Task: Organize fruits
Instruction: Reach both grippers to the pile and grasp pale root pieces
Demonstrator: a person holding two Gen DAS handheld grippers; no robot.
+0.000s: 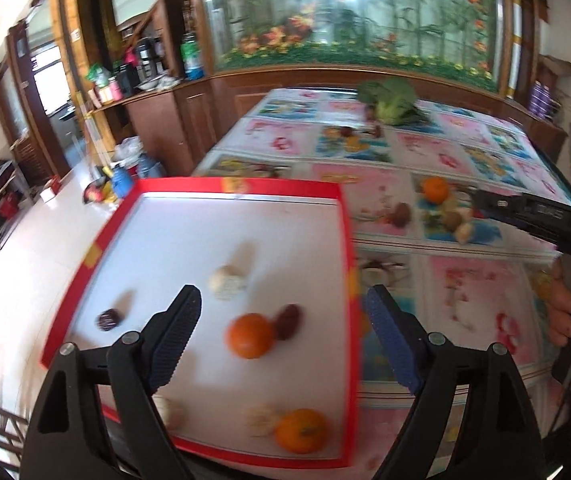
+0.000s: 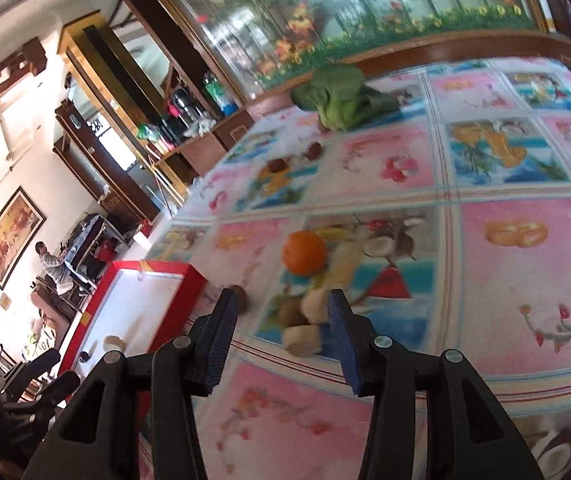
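My right claw (image 2: 281, 338) is open and empty, with the loose fruit cluster (image 2: 305, 312) straight ahead on the tabletop (image 2: 525, 280). It's the nearer claw. My left claw (image 1: 281, 340), wide open, hovers over the red tray (image 1: 345, 240). Two oranges (image 1: 250, 335) are in the tray, one orange (image 2: 303, 252) outside.

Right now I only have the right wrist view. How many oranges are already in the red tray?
Observer: Two in the red tray: a mid-tray orange and a front orange near the closest rim.
Operator: Left gripper carrying anything?
Observer: No. The left gripper is open and empty above the tray.
Operator: Anything crowding the mid-tray orange?
Observer: Yes, a dark brown fruit sits right beside it, on its right in the left wrist view.
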